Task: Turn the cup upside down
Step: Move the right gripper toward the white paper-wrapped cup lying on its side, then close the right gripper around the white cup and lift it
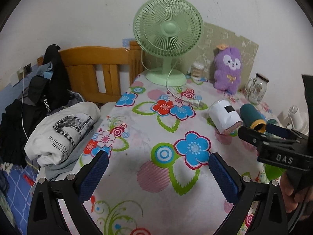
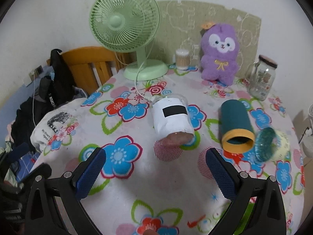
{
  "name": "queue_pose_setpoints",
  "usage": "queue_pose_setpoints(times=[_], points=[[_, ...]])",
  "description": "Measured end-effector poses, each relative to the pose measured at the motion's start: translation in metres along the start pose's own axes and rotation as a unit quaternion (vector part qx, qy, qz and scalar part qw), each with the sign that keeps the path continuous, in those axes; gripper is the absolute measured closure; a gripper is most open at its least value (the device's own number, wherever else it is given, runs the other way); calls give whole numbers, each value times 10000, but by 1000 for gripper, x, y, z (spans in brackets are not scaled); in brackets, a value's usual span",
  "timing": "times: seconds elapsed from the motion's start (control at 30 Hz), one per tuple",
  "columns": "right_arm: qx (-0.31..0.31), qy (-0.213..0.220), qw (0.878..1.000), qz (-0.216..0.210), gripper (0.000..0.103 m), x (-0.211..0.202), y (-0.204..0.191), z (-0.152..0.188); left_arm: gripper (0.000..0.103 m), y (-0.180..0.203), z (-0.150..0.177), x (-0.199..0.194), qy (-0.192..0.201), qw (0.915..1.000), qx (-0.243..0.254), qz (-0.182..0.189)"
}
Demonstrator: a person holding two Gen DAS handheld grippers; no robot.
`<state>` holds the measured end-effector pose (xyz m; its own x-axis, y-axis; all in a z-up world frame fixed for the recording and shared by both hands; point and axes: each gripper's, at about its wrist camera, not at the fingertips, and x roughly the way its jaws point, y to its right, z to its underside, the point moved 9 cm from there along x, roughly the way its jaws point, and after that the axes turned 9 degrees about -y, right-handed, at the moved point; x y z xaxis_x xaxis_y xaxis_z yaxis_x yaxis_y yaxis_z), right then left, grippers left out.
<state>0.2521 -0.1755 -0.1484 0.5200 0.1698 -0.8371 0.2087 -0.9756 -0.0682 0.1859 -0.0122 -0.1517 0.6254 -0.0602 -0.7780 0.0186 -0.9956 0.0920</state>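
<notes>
Floral cloth: a white cover printed with blue, red and pink flowers drapes the counter (image 2: 137, 192) and fills most of both views.
Left tool: my left tool (image 1: 157, 168) sits at the bottom centre of the left wrist view, its blue-padded fingers (image 1: 93, 174) spread wide with nothing between them, only cloth beneath.
Right tool: my right tool (image 2: 155, 166) is at the bottom centre of the right wrist view, jaws equally wide apart and holding nothing. In the left wrist view it enters from the right edge as a black frame marked DAS.
White cup: a clear cup wrapped in white paper (image 2: 173, 121) with a black rectangle lies on its side at the centre of the right wrist view, its open mouth towards the camera; it is beyond the fingertips and untouched. In the left wrist view it lies right of centre (image 1: 225, 115).
Teal cup: a teal cup with a yellow rim (image 2: 235, 125) also lies on its side, right of the white one and apart from it.
Glass cup: a blue-tinted glass (image 2: 268, 146) lies tipped just beside the teal cup, blurred, near the right edge.
Back of counter: a green fan (image 2: 125, 19) at upper left, a tub of cotton buds (image 2: 182, 58), a purple plush toy (image 2: 220, 52) and a glass jar (image 2: 262, 78) towards the upper right.
Left side: folded clothes (image 1: 60, 133) and a wooden bed frame (image 1: 93, 64).
</notes>
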Motion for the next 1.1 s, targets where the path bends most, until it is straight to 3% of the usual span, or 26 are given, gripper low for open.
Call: queue_pose_setpoints(times=[0.33, 0.4, 0.43, 0.53, 0.8, 1.1], points=[[50, -626, 9977, 254, 16, 65, 21, -27, 0, 4, -3, 19, -156, 9999, 63, -21], [-2, -715, 9970, 288, 24, 75, 23, -28, 0, 2, -3, 18, -146, 9999, 78, -45], [15, -803, 9965, 251, 33, 80, 23, -26, 0, 2, -3, 19, -138, 9999, 79, -52], [105, -815, 9966, 99, 36, 82, 24, -24, 0, -1, -2, 18, -146, 9999, 31, -42], [233, -678, 9966, -408, 38, 46, 7, -13, 0, -2, 4, 7, -92, 9999, -78, 59], [81, -530, 9968, -586, 38, -27, -23, 56, 0, 2, 36, -33, 89, 9992, -158, 357]])
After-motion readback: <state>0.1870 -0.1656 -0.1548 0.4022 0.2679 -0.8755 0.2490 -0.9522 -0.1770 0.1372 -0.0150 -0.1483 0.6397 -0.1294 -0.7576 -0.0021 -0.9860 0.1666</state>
